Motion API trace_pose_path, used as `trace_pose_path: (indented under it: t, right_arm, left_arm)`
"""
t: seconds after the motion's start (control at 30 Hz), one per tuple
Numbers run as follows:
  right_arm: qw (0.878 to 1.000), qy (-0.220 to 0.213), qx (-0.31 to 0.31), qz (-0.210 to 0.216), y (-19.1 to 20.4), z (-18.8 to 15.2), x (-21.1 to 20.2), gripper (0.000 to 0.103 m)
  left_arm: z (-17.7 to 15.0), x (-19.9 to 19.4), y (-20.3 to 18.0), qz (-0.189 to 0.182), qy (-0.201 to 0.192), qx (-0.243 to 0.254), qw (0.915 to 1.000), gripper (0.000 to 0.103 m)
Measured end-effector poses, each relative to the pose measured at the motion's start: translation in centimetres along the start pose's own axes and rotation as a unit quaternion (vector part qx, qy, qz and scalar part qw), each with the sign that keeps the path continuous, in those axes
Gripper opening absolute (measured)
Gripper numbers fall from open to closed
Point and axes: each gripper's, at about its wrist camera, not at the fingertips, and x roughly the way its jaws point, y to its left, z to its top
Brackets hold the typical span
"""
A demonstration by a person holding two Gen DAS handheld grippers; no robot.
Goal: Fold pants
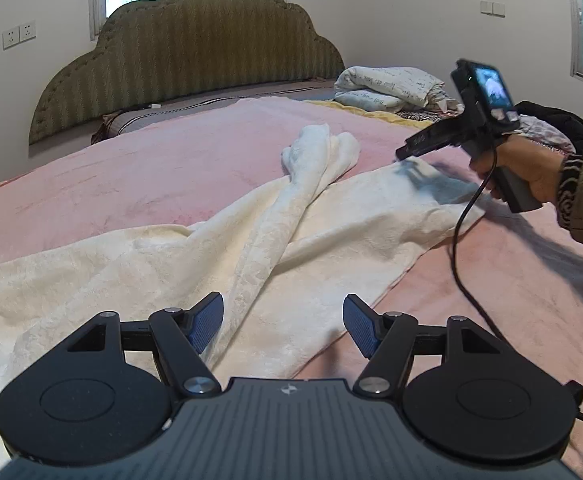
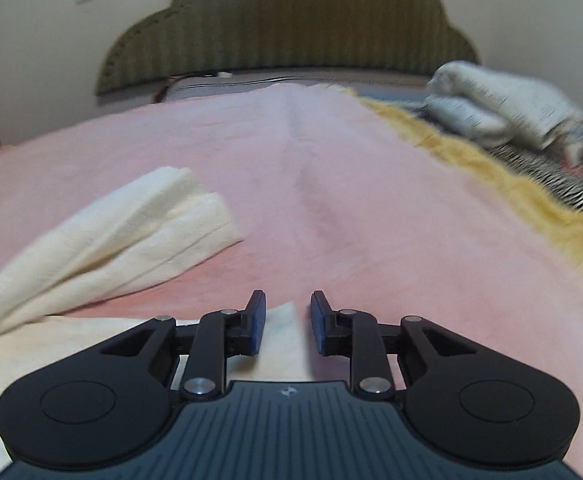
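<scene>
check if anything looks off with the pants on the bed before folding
The cream pants lie crumpled on the pink blanket, not flat: the two legs cross over each other, and one leg is bunched in a ridge toward the headboard. Nothing looks torn or spilled.

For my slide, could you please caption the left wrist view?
Open left gripper hovers over cream pants on a pink bedspread; right gripper reaches their far edge.
</scene>
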Motion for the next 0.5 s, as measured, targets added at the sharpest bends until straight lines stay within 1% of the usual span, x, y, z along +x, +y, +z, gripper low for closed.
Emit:
trace_pose_path:
  t: [0.03,0.07,0.1,0.13,0.17,0.23,0.27,0.3,0.33,0.37,0.4,0.47,0.5]
  right_arm:
    - [1.0,0.0,0.011,-0.011,-0.1,0.2,-0.2,0.027]
    - [0.999,-0.015,0.026,-0.026,-0.1,0.4,-1.0,0.027]
    - [0.998,-0.042,0.033,-0.031,0.2,0.7,-1.9,0.027]
    - [0.997,-0.065,0.037,-0.017,0.6,1.0,-2.9,0.027]
    - [0.996,-0.075,0.038,0.008,1.2,1.4,-3.6,0.028]
    - [0.995,-0.071,0.019,0.067,3.3,2.6,-3.9,0.029]
    - [0.994,-0.065,0.004,0.085,4.6,3.2,-3.8,0.037]
    - [0.993,-0.059,-0.015,0.099,6.3,3.8,-3.6,0.053]
    - [0.992,-0.056,-0.032,0.11,7.8,4.3,-3.3,0.061]
    - [0.99,-0.057,-0.05,0.118,9.5,4.7,-3.0,0.075]
    - [0.989,-0.056,-0.069,0.121,11.1,5.0,-2.6,0.08]
    - [0.988,-0.042,-0.103,0.111,14.0,5.5,-1.1,0.08]
    - [0.987,-0.028,-0.124,0.097,15.5,5.6,0.0,0.08]
  left_arm:
    - [0.0,0.3,0.1,0.0,0.001,-0.002,1.0,0.07]
    - [-0.1,0.5,0.2,-0.002,0.001,-0.005,1.0,0.07]
    - [-0.2,0.7,0.4,-0.003,0.003,-0.011,0.9999,0.07]
    - [-0.3,1.0,0.5,-0.005,0.005,-0.015,0.9999,0.07]
    - [-0.3,1.2,0.6,-0.007,0.008,-0.02,0.9997,0.07]
    - [-0.4,1.6,0.8,-0.01,0.01,-0.029,0.9995,0.069]
    - [-0.5,1.7,1.0,-0.012,0.011,-0.033,0.9993,0.07]
    - [-0.6,1.8,1.1,-0.014,0.011,-0.037,0.9992,0.07]
    - [-0.6,1.9,1.2,-0.016,0.01,-0.04,0.999,0.07]
    - [-0.6,1.9,1.4,-0.018,0.011,-0.044,0.9988,0.07]
    - [-0.7,1.9,1.5,-0.021,0.01,-0.049,0.9985,0.07]
    - [-0.9,2.0,1.7,-0.026,0.009,-0.054,0.9982,0.073]
    - [-1.1,2.1,1.8,-0.029,0.008,-0.055,0.998,0.075]
